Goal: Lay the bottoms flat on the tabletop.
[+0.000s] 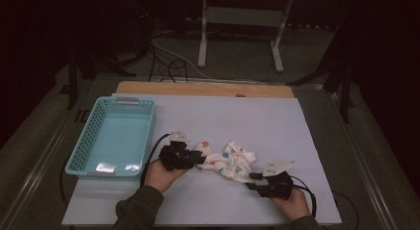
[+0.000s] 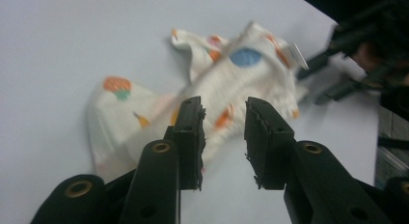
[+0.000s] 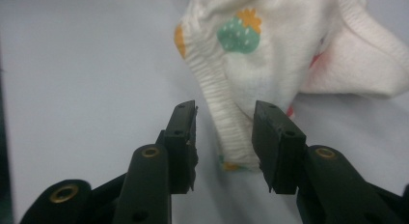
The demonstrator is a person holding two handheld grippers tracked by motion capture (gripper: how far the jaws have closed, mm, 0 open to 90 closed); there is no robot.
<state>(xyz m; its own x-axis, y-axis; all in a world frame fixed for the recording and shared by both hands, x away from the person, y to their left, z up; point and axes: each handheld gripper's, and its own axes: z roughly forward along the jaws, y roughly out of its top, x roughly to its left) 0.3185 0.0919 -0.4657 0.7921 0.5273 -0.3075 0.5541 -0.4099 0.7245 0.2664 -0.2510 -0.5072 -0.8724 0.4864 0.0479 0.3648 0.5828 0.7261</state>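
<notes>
On the white sheet, near the person's edge: a small crumpled garment lies between the two grippers, well apart from the blue basket at the left.
Step in hand: judged from the pose, both tools are lining up for a grasp — one at each end of the cloth — before it is spread, folded or carried off.
Left gripper: jaws apart, nothing between them yet; the cloth's edge sits just beyond the tips in the left gripper view.
Right gripper: jaws apart too, straddling a ribbed hem of the garment; whether the pads touch the fabric I cannot tell.
Next move: each tool probably needs to ease forward a little and close squarely on a hem — the ribbed band on the right looks like the firmer hold.
Look of the garment: white knit with orange, green and blue fruit-like prints, a small tag at one side, bunched and folded over itself.
Handling: likely soft and limp, so it may sag or slip if pinched only at a thin edge.
</notes>
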